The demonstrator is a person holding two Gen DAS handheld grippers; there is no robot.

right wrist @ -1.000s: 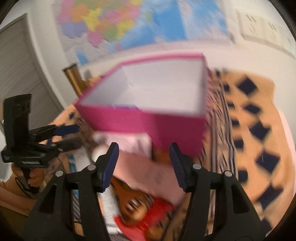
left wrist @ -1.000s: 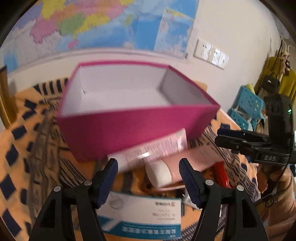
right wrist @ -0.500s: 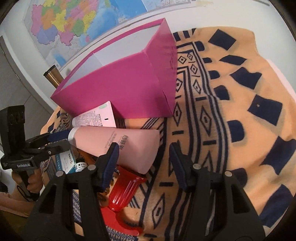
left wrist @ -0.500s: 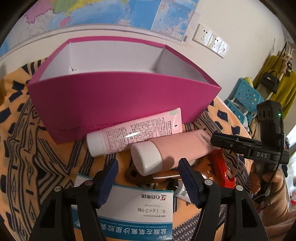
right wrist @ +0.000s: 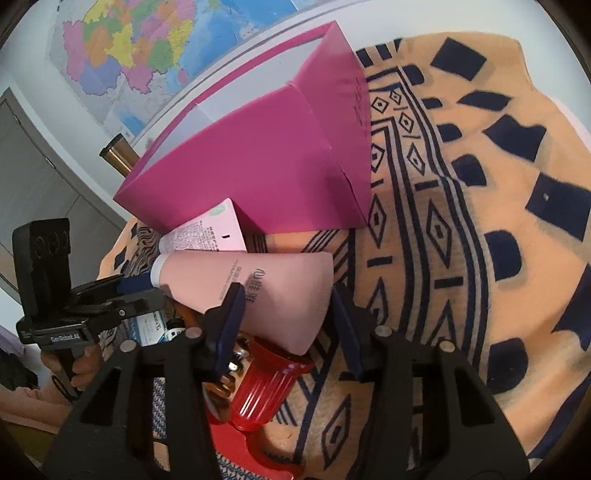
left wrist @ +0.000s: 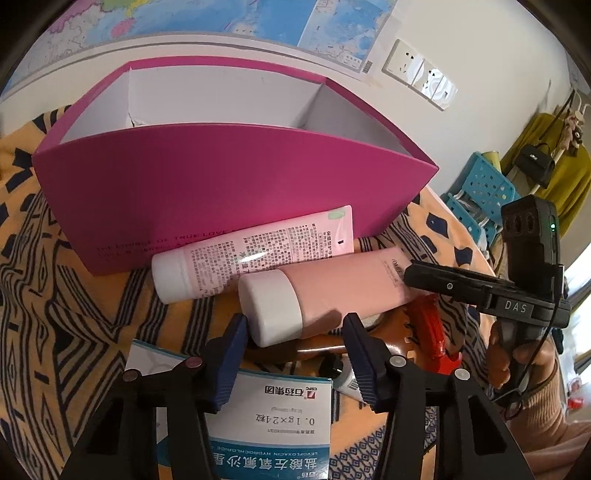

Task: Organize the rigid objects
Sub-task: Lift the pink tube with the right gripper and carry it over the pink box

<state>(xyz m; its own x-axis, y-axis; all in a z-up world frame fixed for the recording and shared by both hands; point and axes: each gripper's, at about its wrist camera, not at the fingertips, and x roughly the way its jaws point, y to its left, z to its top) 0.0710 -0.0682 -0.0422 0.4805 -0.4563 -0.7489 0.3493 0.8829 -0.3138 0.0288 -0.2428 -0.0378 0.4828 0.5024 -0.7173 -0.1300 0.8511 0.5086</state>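
Note:
An open magenta box stands on the patterned cloth; it also shows in the right wrist view. In front of it lie a light pink printed tube and a larger pink tube with a white cap. My left gripper is open, its fingers on either side of the white cap. My right gripper is open around the flat tail end of the larger pink tube. A red tool and a white-and-blue medicine carton lie under the tubes.
A brown wooden comb and a small white tube lie beneath the pink tube. The orange and navy cloth spreads to the right. A wall with a map and sockets is behind the box. A blue stool stands at the right.
Both grippers have dropped lower and closer to the larger pink tube. The left fingers now flank its cap and the right fingers flank its tail. The objects have not moved.

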